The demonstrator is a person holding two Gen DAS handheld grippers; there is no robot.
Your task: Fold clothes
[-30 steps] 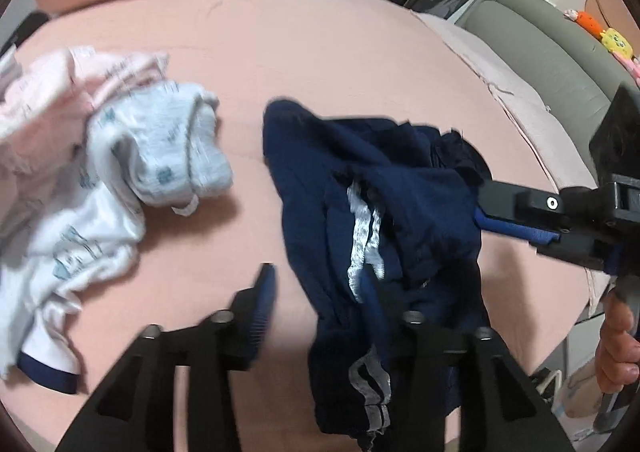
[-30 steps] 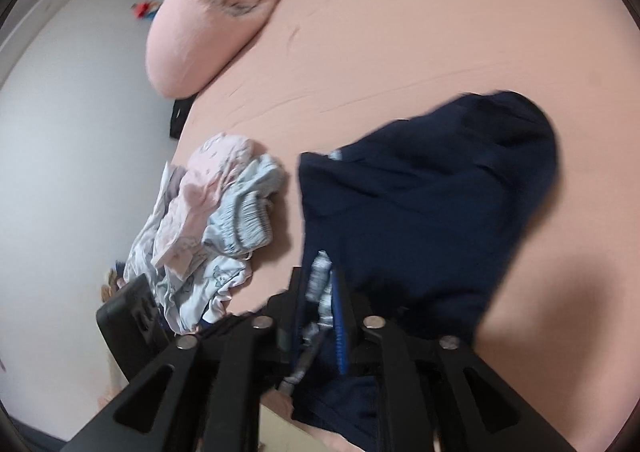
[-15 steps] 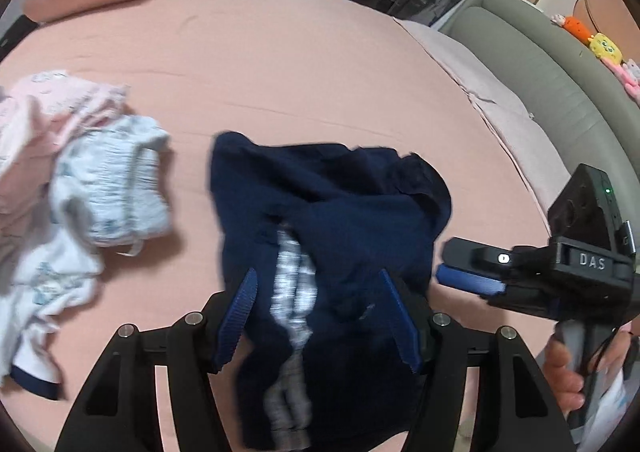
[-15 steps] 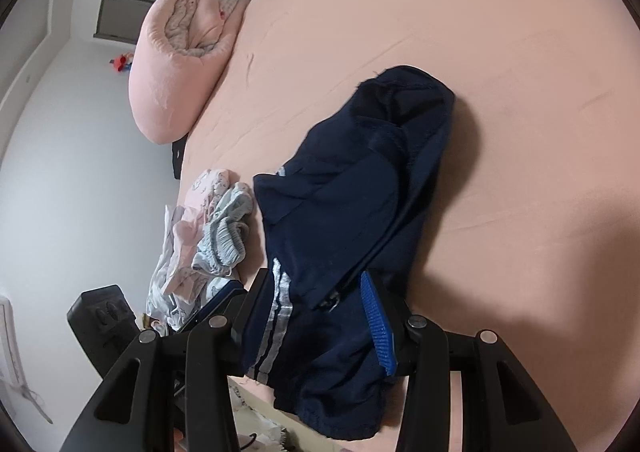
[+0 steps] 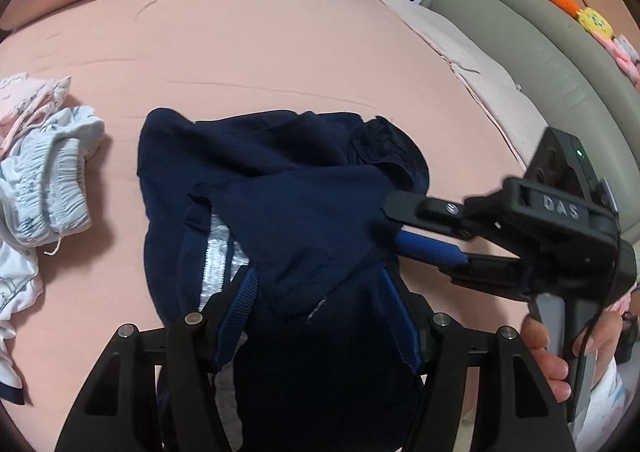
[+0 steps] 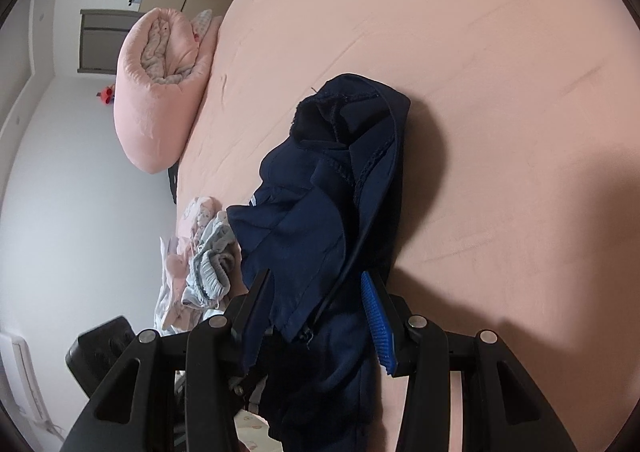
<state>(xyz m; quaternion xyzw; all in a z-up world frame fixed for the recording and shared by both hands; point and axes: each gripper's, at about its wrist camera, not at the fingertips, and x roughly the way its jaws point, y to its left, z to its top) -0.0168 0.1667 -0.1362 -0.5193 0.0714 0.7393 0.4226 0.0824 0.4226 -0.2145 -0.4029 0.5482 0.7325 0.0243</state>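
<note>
A: Where are the navy track pants?

B: Crumpled on the pink bed sheet, just beside the pile of pale baby clothes.

A: And the jaws?

B: The left gripper stands half-wide, the right gripper likewise, cloth between both sets of pads, neither pinching.

A: Risks?

B: Closing now might catch several bunched layers, so lifting would drag the wad instead of spreading it.

Your right gripper has its jaws apart around rumpled navy shorts on a pink bedsheet, beside a pile of pale clothes.
</note>
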